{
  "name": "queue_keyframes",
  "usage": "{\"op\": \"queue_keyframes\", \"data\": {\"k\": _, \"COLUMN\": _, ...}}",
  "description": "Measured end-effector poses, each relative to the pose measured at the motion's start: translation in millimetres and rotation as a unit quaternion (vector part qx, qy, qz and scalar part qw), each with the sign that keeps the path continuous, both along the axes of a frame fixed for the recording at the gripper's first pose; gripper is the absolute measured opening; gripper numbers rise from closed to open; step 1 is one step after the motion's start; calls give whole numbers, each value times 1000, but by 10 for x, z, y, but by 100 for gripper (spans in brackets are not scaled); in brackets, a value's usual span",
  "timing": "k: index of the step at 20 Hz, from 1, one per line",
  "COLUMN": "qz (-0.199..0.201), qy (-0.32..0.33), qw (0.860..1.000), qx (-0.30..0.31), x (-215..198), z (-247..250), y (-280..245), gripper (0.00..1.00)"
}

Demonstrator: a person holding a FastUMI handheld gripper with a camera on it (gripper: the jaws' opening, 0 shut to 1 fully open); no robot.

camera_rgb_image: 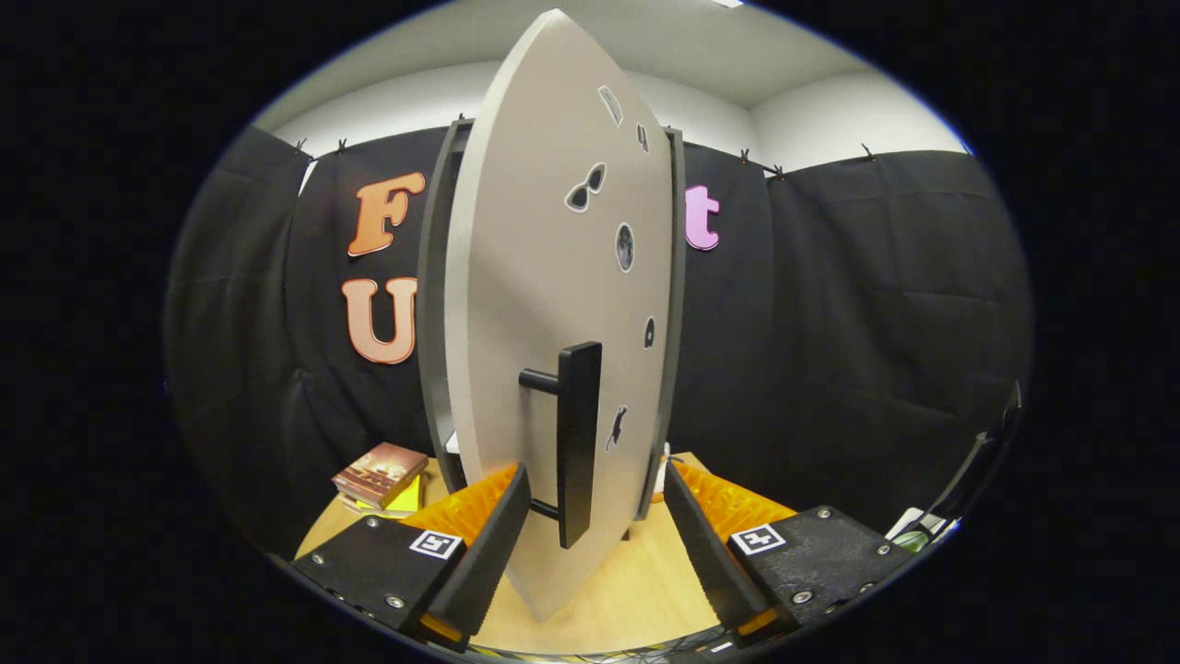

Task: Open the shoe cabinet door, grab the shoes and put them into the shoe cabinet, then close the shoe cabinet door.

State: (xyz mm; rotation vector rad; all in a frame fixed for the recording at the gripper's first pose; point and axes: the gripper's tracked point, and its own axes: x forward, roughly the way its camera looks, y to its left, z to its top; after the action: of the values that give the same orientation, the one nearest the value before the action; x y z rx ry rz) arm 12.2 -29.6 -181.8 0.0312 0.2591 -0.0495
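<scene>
The cabinet door (535,304) was found at the centre of the frame, swung out and seen nearly edge-on, its pale face set with several small stickers. A dark bar handle (578,441) was noted on the lower part of the door, standing upright between the two fingers of the gripper (596,516). The fingers were observed spread wide apart, one either side of the handle and the door's lower edge; neither finger could be seen pressing on the handle, and nothing was held. The dark cabinet frame (431,304) was visible behind the door, mostly along the left of centre, with a sliver of the interior showing at its foot. The interior could not be inspected, and no shoes could be made out.

A wooden table (636,590) was recorded under the cabinet at the bottom of the frame. A small stack of books (380,478) lay on it at lower left, well apart from the door.

The task was judged incomplete: the door stood partly open, but whether it was being opened or closed could not be established. The placing of the shoes could not be confirmed.
</scene>
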Motion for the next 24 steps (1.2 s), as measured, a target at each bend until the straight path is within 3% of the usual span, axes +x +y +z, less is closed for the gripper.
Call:
{"op": "queue_keyframes", "data": {"k": 9, "qz": 57, "qy": -24, "qw": 998, "qx": -9, "x": 777, "z": 102, "y": 998, "gripper": 93}}
{"op": "queue_keyframes", "data": {"k": 24, "qz": 72, "qy": -21, "qw": 997, "qx": 4, "x": 1642, "z": 47, "y": 1459, "gripper": 92}}
